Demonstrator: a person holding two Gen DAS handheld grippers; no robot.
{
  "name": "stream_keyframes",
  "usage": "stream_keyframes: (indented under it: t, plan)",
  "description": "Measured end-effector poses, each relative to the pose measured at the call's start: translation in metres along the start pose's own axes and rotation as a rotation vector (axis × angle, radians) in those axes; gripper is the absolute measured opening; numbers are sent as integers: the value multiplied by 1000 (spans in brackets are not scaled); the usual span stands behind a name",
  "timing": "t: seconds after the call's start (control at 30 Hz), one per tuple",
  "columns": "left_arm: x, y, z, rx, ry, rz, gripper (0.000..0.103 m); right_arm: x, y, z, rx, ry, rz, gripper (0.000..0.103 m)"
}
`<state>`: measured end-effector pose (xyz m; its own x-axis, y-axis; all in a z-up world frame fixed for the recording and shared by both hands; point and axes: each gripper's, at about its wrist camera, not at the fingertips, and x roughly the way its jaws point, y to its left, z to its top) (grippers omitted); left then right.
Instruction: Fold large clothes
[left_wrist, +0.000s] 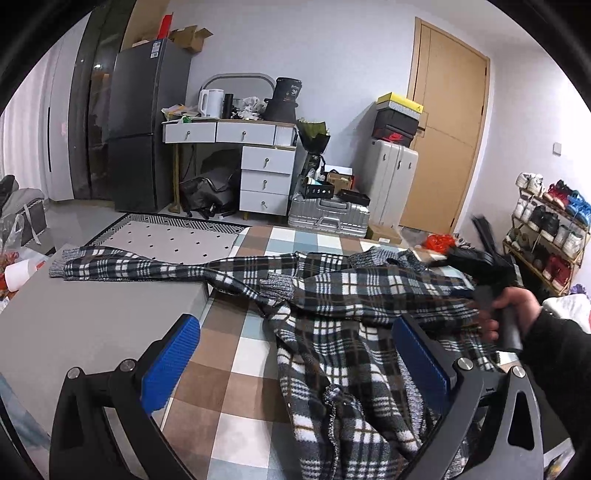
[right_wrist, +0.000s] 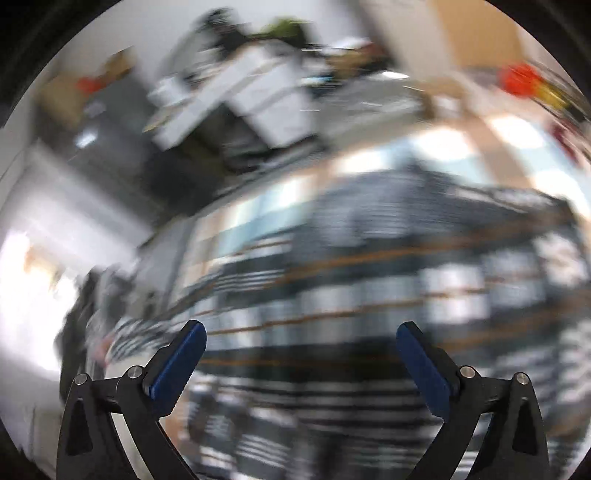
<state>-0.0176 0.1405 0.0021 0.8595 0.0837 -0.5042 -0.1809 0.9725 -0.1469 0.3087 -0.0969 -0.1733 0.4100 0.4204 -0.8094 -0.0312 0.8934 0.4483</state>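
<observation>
1. A plaid garment (left_wrist: 369, 295) lies rumpled on the checkered bed (left_wrist: 236, 354), one sleeve stretched left onto a grey surface (left_wrist: 92, 317).
2. The left gripper (left_wrist: 295, 354) hovers over it, fingers (left_wrist: 170, 362) spread and empty.
3. The right gripper (right_wrist: 301, 362), above the blurred plaid, has fingers spread wide, holding nothing.

Left gripper (left_wrist: 295, 354) sits low in the left wrist view, jaws spread wide, blue fingers (left_wrist: 170, 365) at lower left and lower right with nothing pinched between them. At the right edge of that frame, a hand (left_wrist: 506, 310) in a dark sleeve (left_wrist: 554, 354) grips the handle of the right gripper (left_wrist: 476, 258), which smears with motion. In its own blurred view the right gripper (right_wrist: 301, 363) shows jaws parted wide, fingers (right_wrist: 177, 369) clear and empty.
</observation>
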Motion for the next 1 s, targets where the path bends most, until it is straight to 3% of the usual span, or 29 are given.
stream_keyframes:
  t: [0.07,0.17,0.33,0.43,0.47,0.53,0.57,0.6,0.67,0.77,0.9,1.0]
  plan:
    - [4,-2,-1,8,9,11,102,-4,-31,0,29,-11,-34,103]
    - [10,-5,-3,18,23,24,102,2,-76,-12,116,43,50,103]
    - [20,-8,-5,44,46,60,102,-3,-49,-17,6,31,19,103]
    - [23,-6,-6,36,61,63,102,-27,-41,-18,-46,-77,39,103]
    - [23,-4,-6,33,61,65,102,-22,-44,-17,-29,-67,0,103]
    - [24,-3,-6,31,61,74,102,0,-59,-22,27,51,-41,103]
    - [24,-3,-6,30,62,78,102,-7,-53,-27,-43,13,-59,103]
    - [25,-3,-6,28,65,81,102,-7,-47,-29,-85,30,-89,103]
    - [28,1,-7,19,74,85,102,-13,-39,-34,-82,42,-99,103]
    - [33,6,-6,5,92,93,102,-52,-21,-48,-85,-65,29,103]
    - [40,16,-7,-33,138,86,102,-105,12,-85,-117,-162,139,103]
    - [38,23,-6,-64,142,76,102,-139,32,-133,-136,-248,233,103]
